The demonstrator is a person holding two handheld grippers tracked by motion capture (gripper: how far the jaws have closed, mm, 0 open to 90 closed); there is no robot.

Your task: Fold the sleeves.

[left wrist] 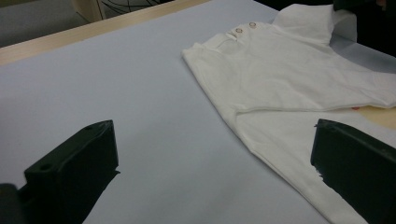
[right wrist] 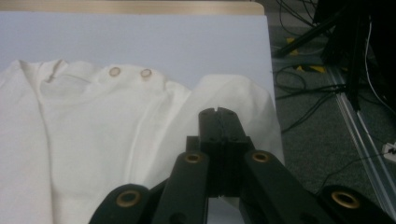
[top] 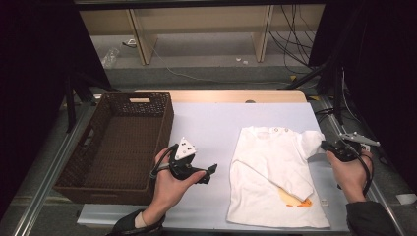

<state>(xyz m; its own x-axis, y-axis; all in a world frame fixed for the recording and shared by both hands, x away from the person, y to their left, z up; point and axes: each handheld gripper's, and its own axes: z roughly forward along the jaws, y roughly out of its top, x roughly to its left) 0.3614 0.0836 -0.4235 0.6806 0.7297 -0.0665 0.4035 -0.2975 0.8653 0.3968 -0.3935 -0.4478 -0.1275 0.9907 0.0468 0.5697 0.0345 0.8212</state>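
Your left gripper (top: 212, 170): it sits in your left hand (top: 169, 184) over the bare white table cover (top: 211, 123), between the basket and the shirt. Its jaws are spread wide and hold nothing. In the left gripper view one jaw rises at the lower left and the other at the lower right, with the shirt's side edge running between them.

Your right gripper (top: 326, 146): it sits in your right hand (top: 350, 172) at the shirt's right sleeve (top: 311, 142). In the right gripper view the two jaws are pressed together, with their tips over the sleeve cloth. You cannot tell from the pictures whether any cloth is caught between them.

White T-shirt (top: 275, 172): it lies flat on the right half of the cover, neck pointing away from you. Its left sleeve is folded across the chest. The right sleeve sticks out toward your right gripper.

Shoulder snaps (right wrist: 130, 72): two small round ones sit side by side near the neckline.

Orange print (top: 295, 199): it is partly visible near the hem, below the folded sleeve.

Wicker basket (top: 162, 118): it is dark brown and rectangular, and stands on the left of the table, just beside your left hand.

Table edge (top: 236, 96): a strip of pale wood shows beyond the cover's far side.

Floor beyond: black cables (top: 290, 44) trail to the right, near pale wooden furniture legs (top: 140, 42).
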